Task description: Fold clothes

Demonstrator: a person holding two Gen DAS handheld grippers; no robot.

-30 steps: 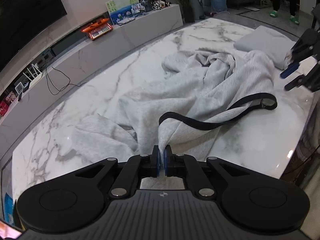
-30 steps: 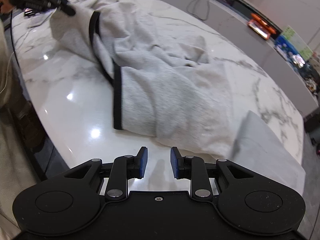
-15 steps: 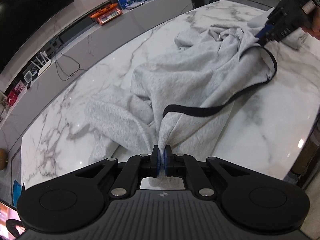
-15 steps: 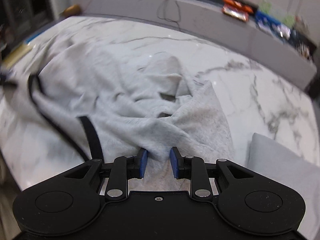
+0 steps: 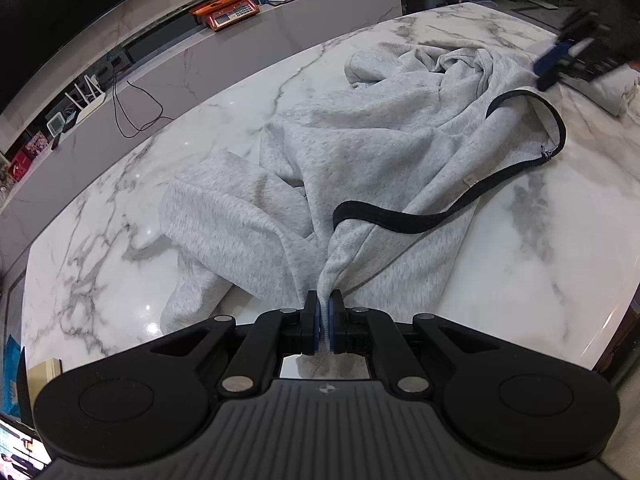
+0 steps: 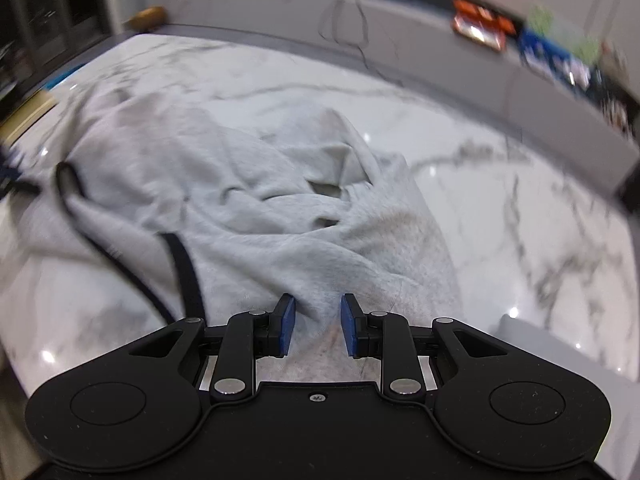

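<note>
The marble table [image 5: 520,264] carries the crumpled grey garment [image 5: 380,152], spread from centre toward 2 o'clock. The left gripper [image 5: 325,316] pinches its near edge; the right gripper [image 6: 316,326] straddles cloth, fingers apart, likely for spreading.

White marble table [image 5: 208,128], crumpled grey garment [image 5: 380,152] on it — folded cloth [image 5: 612,92] beside

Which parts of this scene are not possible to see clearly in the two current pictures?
- Left wrist view: the right gripper is motion-blurred at the frame edge; its jaws are unreadable.
- Right wrist view: blur smears the shelf items.
- Both views: the grey garment is crumpled, its underside and true shape hidden by its own folds.
- Left gripper: the pinched cloth's edge is hidden between the pads.
</note>
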